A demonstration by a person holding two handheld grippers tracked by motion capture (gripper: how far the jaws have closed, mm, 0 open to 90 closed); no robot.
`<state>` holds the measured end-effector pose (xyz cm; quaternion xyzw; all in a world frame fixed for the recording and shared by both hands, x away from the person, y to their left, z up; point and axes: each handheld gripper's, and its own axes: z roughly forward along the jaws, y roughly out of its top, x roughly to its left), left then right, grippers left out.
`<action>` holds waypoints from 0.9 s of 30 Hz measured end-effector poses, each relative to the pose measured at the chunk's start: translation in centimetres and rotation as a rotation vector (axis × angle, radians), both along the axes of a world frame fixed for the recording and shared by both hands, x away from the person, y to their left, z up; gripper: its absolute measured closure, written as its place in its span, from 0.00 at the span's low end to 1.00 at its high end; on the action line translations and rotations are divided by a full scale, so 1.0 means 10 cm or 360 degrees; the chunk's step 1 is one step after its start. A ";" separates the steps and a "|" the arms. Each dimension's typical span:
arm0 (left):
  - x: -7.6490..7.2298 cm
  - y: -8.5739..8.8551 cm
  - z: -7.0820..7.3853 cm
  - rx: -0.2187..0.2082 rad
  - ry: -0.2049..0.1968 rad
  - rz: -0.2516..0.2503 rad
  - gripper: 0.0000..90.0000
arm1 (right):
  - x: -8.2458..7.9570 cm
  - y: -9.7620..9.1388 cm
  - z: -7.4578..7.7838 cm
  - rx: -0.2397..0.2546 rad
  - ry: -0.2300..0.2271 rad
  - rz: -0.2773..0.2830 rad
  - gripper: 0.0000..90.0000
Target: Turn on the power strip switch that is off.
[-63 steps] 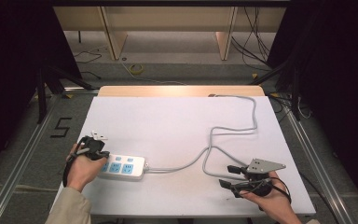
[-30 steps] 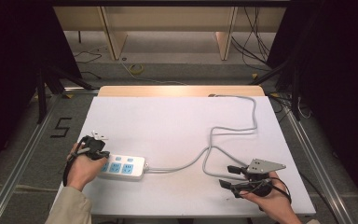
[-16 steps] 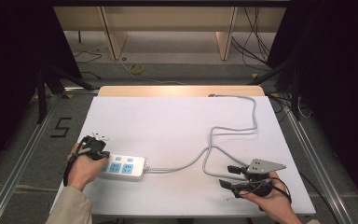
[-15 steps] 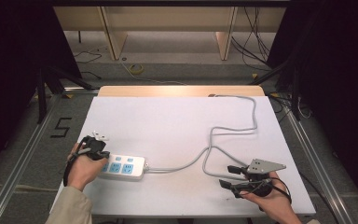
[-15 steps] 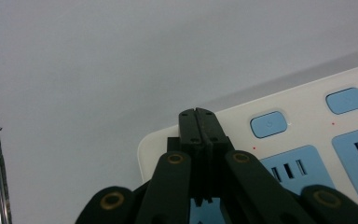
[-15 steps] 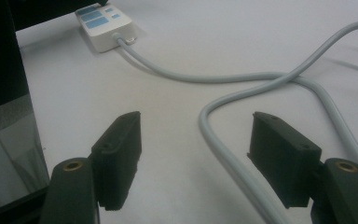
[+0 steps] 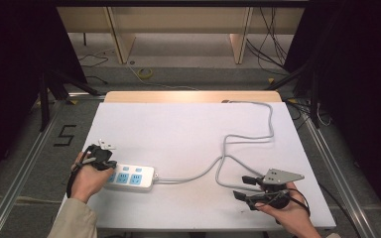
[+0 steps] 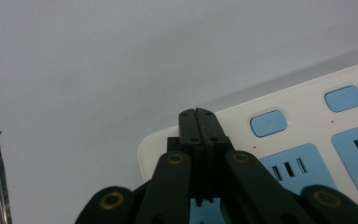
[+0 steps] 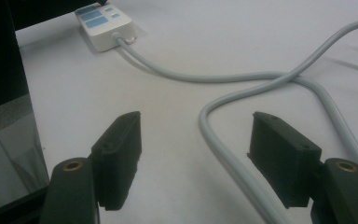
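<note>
A white power strip (image 7: 130,177) with blue sockets lies near the table's front left. Its grey cable (image 7: 228,148) loops across the table to the far right. My left gripper (image 7: 100,159) is shut, its tips over the strip's left end (image 8: 168,140) with nothing between the jaws. In the left gripper view the shut gripper (image 8: 199,116) sits beside a blue switch (image 8: 268,123). My right gripper (image 7: 243,187) rests open at the front right, its jaws spread on either side of a cable loop (image 9: 223,149). In the right gripper view the strip (image 9: 105,21) lies far off.
The white table top (image 7: 178,129) has a wooden strip (image 7: 193,96) along its far edge. Metal rails (image 7: 25,163) run on both sides of the table. Wooden furniture legs (image 7: 121,34) and loose cables lie on the floor beyond.
</note>
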<state>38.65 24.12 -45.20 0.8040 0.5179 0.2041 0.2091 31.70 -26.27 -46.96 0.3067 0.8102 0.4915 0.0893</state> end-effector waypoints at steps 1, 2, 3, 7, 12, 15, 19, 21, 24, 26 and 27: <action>0.00 0.00 0.00 0.0000 0.0002 -0.0004 1.00 | 0.00 0.00 0.00 0.0003 0.0000 0.0000 0.39; 0.00 0.00 0.00 0.0001 0.0002 -0.0006 1.00 | 0.00 0.00 0.00 0.0003 0.0000 0.0000 0.39; 0.00 0.00 0.00 0.0002 0.0002 -0.0008 1.00 | 0.00 0.00 0.00 0.0003 0.0000 0.0000 0.39; 0.00 0.00 0.00 0.0010 0.0000 -0.0013 1.00 | 0.00 0.00 0.00 0.0001 0.0002 0.0002 0.39; 0.00 0.00 0.00 0.0003 -0.0001 -0.0012 1.00 | 0.00 0.00 0.00 -0.0001 0.0000 0.0000 0.39; 0.00 0.00 0.00 0.0004 -0.0004 -0.0012 1.00 | 0.00 0.00 0.00 0.0002 -0.0001 0.0000 0.39; 0.00 0.00 0.00 0.0002 -0.0007 -0.0010 1.00 | 0.00 0.00 0.00 0.0002 -0.0002 0.0001 0.39; 0.00 0.00 0.00 0.0002 -0.0008 -0.0011 1.00 | 0.00 0.00 0.00 0.0002 -0.0002 0.0000 0.39; 0.00 0.00 0.00 0.0009 -0.0010 -0.0016 1.00 | 0.00 0.00 0.00 0.0002 -0.0002 0.0001 0.39; 0.00 0.00 0.00 0.0011 -0.0010 -0.0018 1.00 | 0.00 0.00 0.00 0.0001 -0.0005 0.0001 0.39; 0.00 0.00 0.00 0.0012 -0.0010 -0.0019 1.00 | 0.00 0.00 0.00 0.0001 -0.0006 0.0001 0.39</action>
